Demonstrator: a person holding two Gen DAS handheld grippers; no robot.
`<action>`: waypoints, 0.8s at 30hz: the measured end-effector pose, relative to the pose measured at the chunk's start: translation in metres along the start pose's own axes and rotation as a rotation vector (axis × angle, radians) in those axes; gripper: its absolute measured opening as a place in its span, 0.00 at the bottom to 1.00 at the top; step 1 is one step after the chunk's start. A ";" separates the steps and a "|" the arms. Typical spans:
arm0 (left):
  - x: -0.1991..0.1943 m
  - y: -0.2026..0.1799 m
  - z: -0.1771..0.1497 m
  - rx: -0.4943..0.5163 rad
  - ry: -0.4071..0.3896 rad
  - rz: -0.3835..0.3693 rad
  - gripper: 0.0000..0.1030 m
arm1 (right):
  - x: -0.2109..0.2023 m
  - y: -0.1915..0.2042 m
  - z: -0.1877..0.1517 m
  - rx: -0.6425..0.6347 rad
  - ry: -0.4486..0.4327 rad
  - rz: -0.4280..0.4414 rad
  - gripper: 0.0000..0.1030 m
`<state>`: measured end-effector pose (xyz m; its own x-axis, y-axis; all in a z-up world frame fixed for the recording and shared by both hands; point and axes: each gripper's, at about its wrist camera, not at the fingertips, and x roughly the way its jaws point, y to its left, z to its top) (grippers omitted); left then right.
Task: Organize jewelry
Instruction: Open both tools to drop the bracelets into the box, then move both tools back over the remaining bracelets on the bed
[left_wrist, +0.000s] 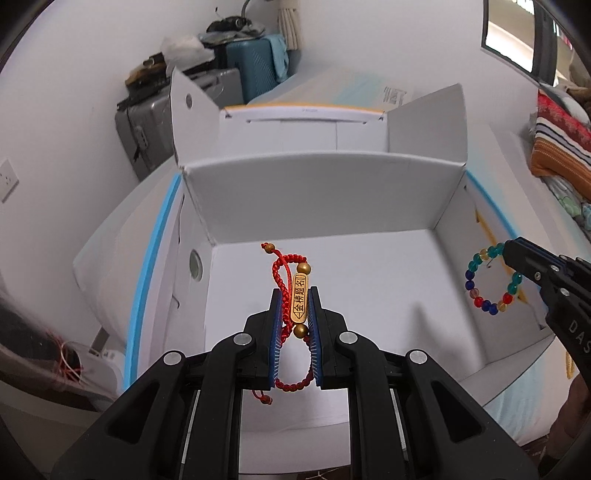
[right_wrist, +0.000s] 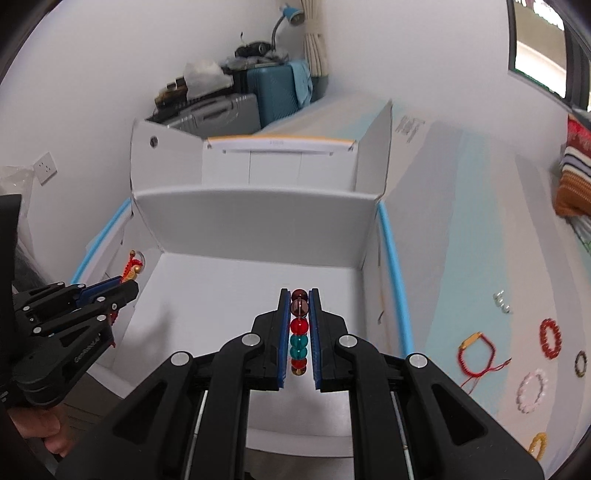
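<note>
My left gripper (left_wrist: 294, 295) is shut on a red cord bracelet (left_wrist: 286, 295) with a gold engraved bar, held above the floor of an open white box (left_wrist: 369, 295). My right gripper (right_wrist: 298, 297) is shut on a multicoloured bead bracelet (right_wrist: 298, 328), also over the box (right_wrist: 221, 295). In the left wrist view the bead bracelet (left_wrist: 487, 280) hangs from the right gripper (left_wrist: 511, 249) at the box's right side. In the right wrist view the left gripper (right_wrist: 127, 284) with the red bracelet (right_wrist: 132, 267) is at the box's left wall.
On the pale blue surface right of the box lie more bracelets: a red cord one (right_wrist: 476, 356), a red bead one (right_wrist: 550, 338), a white bead one (right_wrist: 532, 391), a dark one (right_wrist: 581, 363), a yellow one (right_wrist: 537, 445). Suitcases (right_wrist: 258, 96) stand behind.
</note>
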<state>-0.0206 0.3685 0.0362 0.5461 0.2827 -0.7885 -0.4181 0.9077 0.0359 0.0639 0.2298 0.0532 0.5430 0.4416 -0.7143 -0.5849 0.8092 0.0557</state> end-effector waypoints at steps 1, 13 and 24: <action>0.003 0.001 -0.001 -0.001 0.005 0.000 0.12 | 0.004 0.000 -0.001 0.000 0.008 0.001 0.09; 0.017 0.004 -0.004 -0.021 0.025 0.002 0.16 | 0.019 0.004 -0.001 -0.007 0.039 -0.002 0.10; -0.006 -0.014 -0.004 -0.002 -0.070 0.035 0.72 | -0.014 -0.007 0.003 0.000 -0.063 -0.080 0.86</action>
<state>-0.0212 0.3527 0.0381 0.5809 0.3349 -0.7419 -0.4388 0.8965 0.0612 0.0625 0.2195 0.0648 0.6245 0.3994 -0.6712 -0.5386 0.8425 0.0003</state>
